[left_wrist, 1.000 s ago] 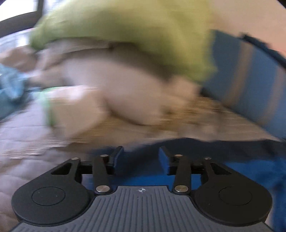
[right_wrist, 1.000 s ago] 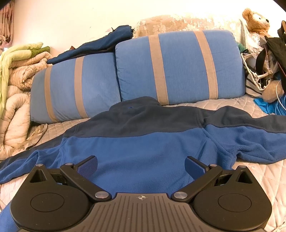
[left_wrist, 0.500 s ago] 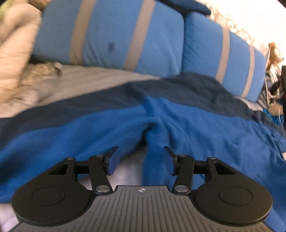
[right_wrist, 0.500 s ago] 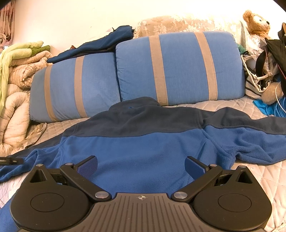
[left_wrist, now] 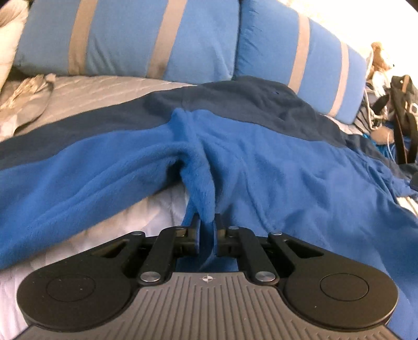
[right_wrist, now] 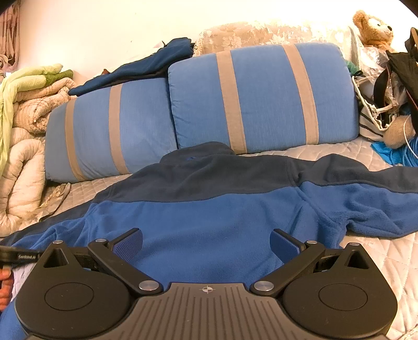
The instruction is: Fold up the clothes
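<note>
One two-tone blue fleece jacket point(right_wrist: 209, 214) lies spread on one quilted pale bed point(right_wrist: 378, 251). Two blue cushions with tan stripes point(right_wrist: 261, 96) stand behind it. One brown teddy bear point(right_wrist: 372, 24) sits at the right, and one dark navy garment point(right_wrist: 146, 68) lies on the cushions.

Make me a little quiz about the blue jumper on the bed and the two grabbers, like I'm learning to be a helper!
1. True or false: the left gripper has fleece from the blue jumper between its closing jaws.
2. How do the right gripper's jaws stand? A) wide open, holding nothing B) clamped on a sleeve C) gripping a pillow
3. Fill in: behind the jumper, two blue striped ____ lean up.

Key: 1 true; 2 A; 3 pillows.
</note>
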`<state>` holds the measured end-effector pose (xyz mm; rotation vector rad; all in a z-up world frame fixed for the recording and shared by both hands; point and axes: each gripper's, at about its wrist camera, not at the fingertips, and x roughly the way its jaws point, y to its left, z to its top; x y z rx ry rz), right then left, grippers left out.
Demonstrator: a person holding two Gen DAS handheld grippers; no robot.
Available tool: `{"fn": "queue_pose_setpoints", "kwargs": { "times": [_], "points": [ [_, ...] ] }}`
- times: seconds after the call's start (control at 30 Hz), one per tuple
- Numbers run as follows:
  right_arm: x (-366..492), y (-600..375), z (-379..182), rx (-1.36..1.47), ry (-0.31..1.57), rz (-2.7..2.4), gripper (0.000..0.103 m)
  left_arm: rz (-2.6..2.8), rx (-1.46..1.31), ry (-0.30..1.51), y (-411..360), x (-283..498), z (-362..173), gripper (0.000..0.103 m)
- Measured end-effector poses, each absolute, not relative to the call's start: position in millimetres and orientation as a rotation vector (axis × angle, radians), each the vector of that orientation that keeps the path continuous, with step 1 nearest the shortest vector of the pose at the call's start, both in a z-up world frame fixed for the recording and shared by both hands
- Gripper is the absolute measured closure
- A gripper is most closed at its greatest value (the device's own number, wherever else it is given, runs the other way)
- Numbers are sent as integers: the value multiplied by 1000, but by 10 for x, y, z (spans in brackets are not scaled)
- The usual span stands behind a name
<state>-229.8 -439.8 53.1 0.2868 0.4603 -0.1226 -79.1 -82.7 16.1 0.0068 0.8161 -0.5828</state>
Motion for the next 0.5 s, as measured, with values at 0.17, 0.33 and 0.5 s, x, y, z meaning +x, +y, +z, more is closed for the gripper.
{"fn": "queue_pose_setpoints", "kwargs": {
  "times": [0.17,0.33,0.5],
  "points": [
    [-2301,-4395,530,288,455,-122,0,-568,-54,811,-773,-813,134,88],
    [-2310,-4400,526,292,451,-123,0,-578,-23,782,-845,-882,142,58],
    [-2320,-4408,531,296,449,-122,0,-536,21,780,-797,-995,224,46]
  ]
}}
